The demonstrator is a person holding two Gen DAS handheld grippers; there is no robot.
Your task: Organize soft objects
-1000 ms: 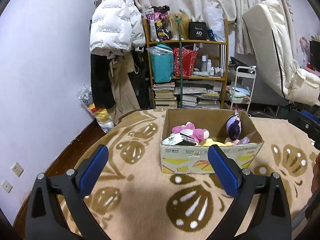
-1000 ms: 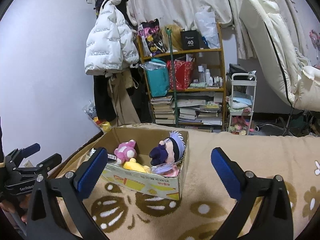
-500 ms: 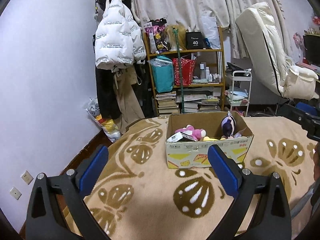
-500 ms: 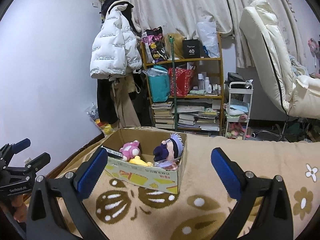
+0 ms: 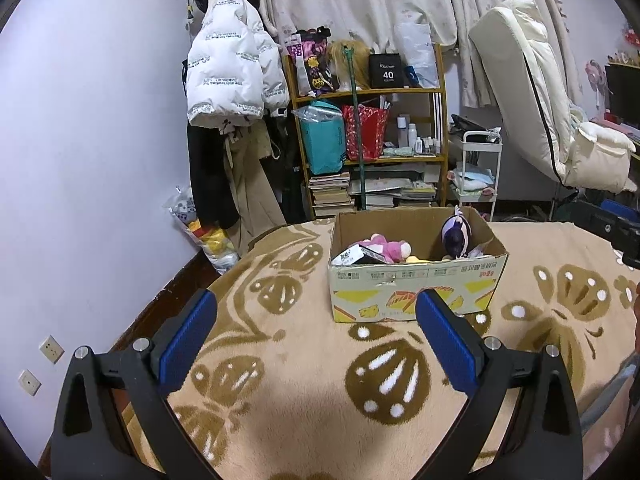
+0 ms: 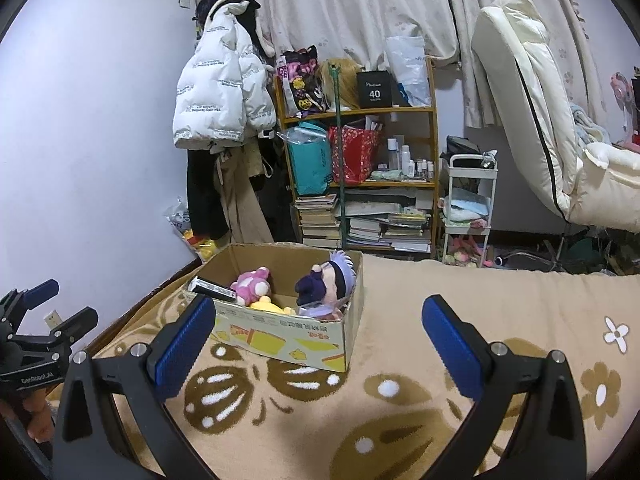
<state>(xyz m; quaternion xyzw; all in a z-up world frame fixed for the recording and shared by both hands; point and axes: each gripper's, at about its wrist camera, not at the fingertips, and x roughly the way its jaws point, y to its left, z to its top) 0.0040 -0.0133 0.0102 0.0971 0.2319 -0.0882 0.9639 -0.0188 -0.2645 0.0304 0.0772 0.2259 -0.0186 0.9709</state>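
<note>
A cardboard box (image 5: 416, 292) (image 6: 288, 334) stands on the tan patterned blanket. It holds a pink plush (image 5: 386, 246) (image 6: 252, 286), a purple-haired doll (image 5: 456, 234) (image 6: 330, 280), a yellow plush (image 6: 272, 306) and a black-and-white packet (image 5: 354, 256) (image 6: 212, 290). My left gripper (image 5: 316, 332) is open and empty, held back from the box's front. It also shows at the left edge of the right wrist view (image 6: 52, 308). My right gripper (image 6: 318, 340) is open and empty, to the right of the box.
The blanket (image 5: 320, 380) covers a bed; its left edge drops to a dark floor by the wall. Beyond stand a cluttered shelf (image 5: 368, 140), hanging coats (image 5: 232, 76), a white cart (image 5: 478, 172) and a cream recliner (image 5: 536, 92).
Both grippers have drawn back and risen from the box, which looks smaller and farther. Both stay open and empty.
</note>
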